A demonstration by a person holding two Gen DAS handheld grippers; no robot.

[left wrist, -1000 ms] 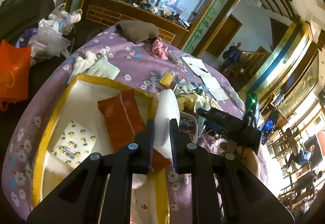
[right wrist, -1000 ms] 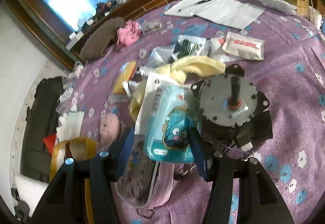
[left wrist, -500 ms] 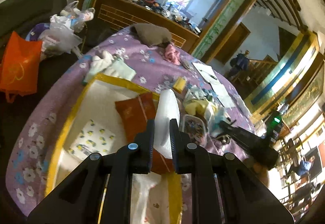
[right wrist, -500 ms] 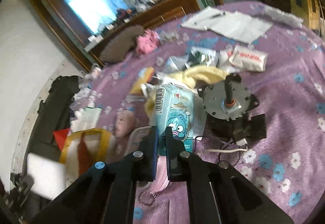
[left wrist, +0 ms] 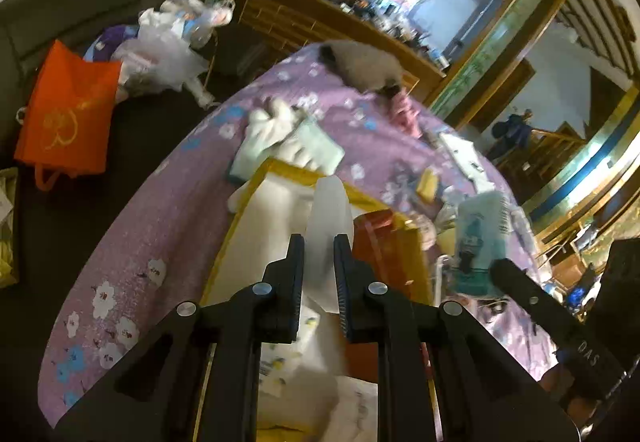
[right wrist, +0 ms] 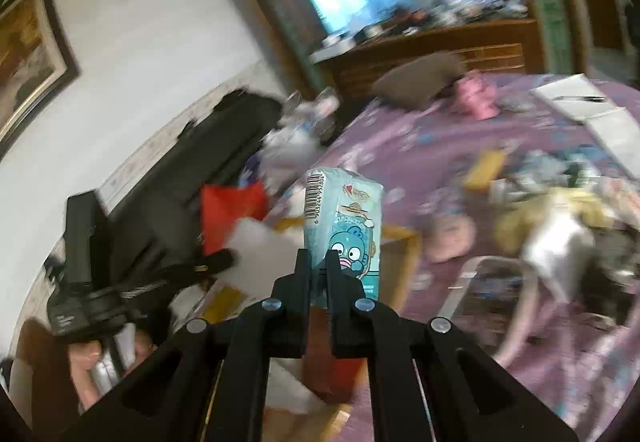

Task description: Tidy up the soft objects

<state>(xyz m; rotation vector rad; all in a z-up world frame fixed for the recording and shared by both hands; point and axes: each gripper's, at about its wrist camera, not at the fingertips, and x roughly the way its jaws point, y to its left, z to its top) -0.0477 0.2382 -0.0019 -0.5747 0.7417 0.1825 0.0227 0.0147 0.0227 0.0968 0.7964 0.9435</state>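
Left gripper: I see my left gripper [left wrist: 319, 262] pinching a white plastic bag [left wrist: 329, 213], its fingers nearly together on the thin material.
White bag place: it stands up between the fingers, above the yellow-rimmed box [left wrist: 288, 170].
Right gripper: my right gripper [right wrist: 318, 270] is clamped tight on the lower edge of a light blue tissue pack [right wrist: 344, 222] with a cartoon face.
Tissue pack place: lifted clear of the purple floral tablecloth [right wrist: 460, 161], above the box's near right corner.
Box contents: a red-brown packet [left wrist: 380, 238] lies inside at the right.
Far side: white gloves [left wrist: 272, 123] just beyond the box; a pink cloth [right wrist: 476, 97] farther off.
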